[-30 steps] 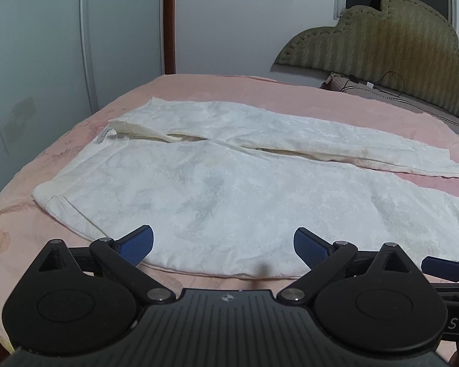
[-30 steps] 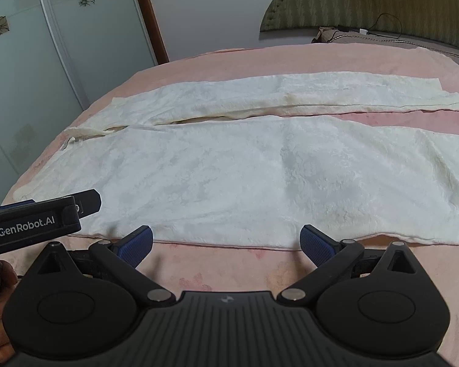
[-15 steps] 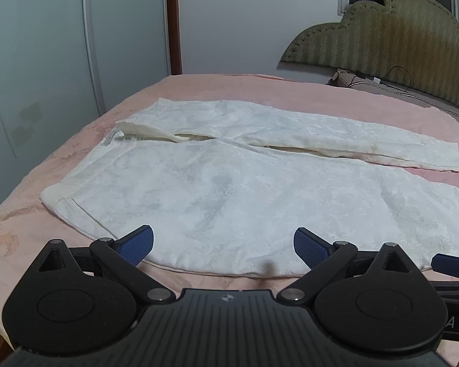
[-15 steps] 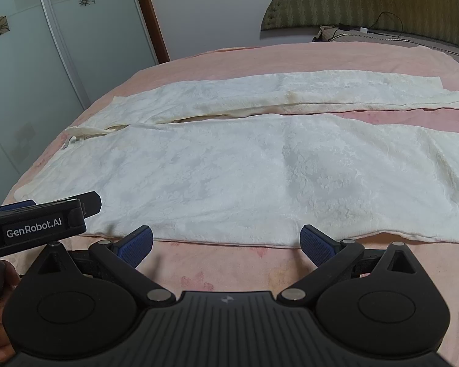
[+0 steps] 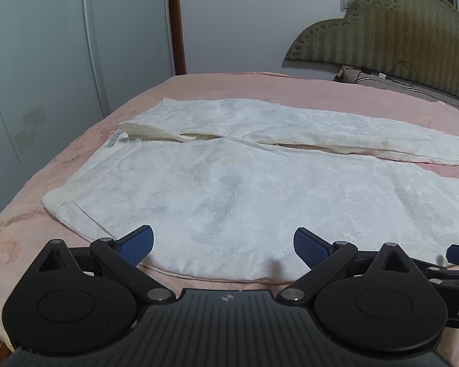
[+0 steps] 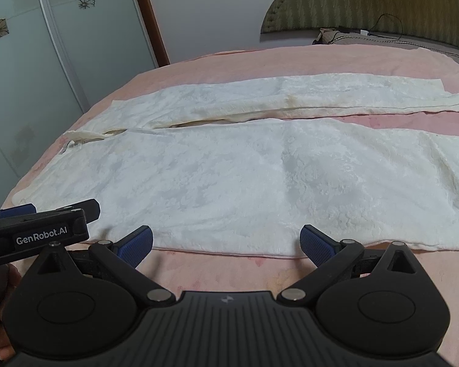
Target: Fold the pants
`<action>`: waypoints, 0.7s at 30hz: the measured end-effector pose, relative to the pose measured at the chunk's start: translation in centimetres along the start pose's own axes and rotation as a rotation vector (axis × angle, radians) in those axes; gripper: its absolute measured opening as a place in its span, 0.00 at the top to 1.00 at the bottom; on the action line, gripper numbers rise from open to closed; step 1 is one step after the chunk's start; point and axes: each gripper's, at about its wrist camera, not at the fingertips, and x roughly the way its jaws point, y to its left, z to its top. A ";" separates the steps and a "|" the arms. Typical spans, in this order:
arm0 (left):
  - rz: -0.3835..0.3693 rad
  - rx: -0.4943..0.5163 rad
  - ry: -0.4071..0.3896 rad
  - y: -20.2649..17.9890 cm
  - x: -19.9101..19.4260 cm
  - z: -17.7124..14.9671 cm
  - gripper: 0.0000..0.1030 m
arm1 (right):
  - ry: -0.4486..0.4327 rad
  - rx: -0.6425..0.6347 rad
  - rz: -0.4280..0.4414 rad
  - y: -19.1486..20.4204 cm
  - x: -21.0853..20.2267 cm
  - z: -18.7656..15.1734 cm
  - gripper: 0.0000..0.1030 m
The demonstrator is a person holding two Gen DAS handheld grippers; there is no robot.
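White patterned pants [image 5: 244, 189] lie spread flat on a pink bed, waistband to the left and both legs running right; they also show in the right wrist view [image 6: 244, 177]. The far leg [image 6: 290, 101] lies apart from the near leg. My left gripper [image 5: 223, 246] is open and empty, just above the near edge of the pants by the waist. My right gripper [image 6: 226, 244] is open and empty, at the near edge of the near leg. The left gripper also shows in the right wrist view [image 6: 46, 217], low at the left.
The pink bedsheet [image 6: 290, 61] covers the bed. A padded green headboard [image 5: 382, 24] stands at the far right, with a cable and small items [image 6: 352, 35] below it. Sliding wardrobe doors [image 5: 46, 76] stand along the left edge of the bed.
The left gripper has shifted slightly left toward the waist end of the pants. The right gripper has barely moved. Both stay open.
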 end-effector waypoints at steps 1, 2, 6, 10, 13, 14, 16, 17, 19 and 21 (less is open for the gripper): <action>0.001 -0.005 0.003 0.1 0.2 0.0 0.03 | -0.005 -0.002 0.005 0.0 0.0 0.1 0.00; 0.000 -0.010 0.007 0.3 0.3 0.1 0.03 | -0.012 -0.006 0.011 0.0 0.0 0.2 0.00; -0.002 -0.020 0.006 0.7 0.7 0.3 0.03 | -0.064 -0.085 0.074 0.4 0.0 0.4 0.00; 0.015 0.019 -0.022 0.6 1.0 0.6 0.04 | -0.166 -0.174 0.239 0.8 0.1 -0.1 0.00; 0.072 0.043 -0.040 0.6 1.7 1.1 0.04 | -0.146 -0.236 0.291 1.1 1.1 0.2 0.00; 0.079 0.032 -0.042 0.9 2.1 1.3 0.04 | -0.123 -0.249 0.298 1.1 1.6 0.7 0.00; 0.085 -0.007 -0.043 1.7 3.0 1.8 0.04 | -0.109 -0.301 0.284 1.1 2.3 2.3 0.00; 0.091 -0.025 -0.046 2.3 3.6 2.2 0.04 | -0.117 -0.331 0.257 1.1 2.6 3.3 0.00; 0.117 -0.061 -0.062 3.2 4.8 3.2 0.04 | -0.145 -0.380 0.200 1.0 3.6 5.9 0.00; 0.141 -0.093 -0.088 4.1 6.1 4.3 0.04 | -0.187 -0.422 0.199 0.9 4.9 8.6 0.00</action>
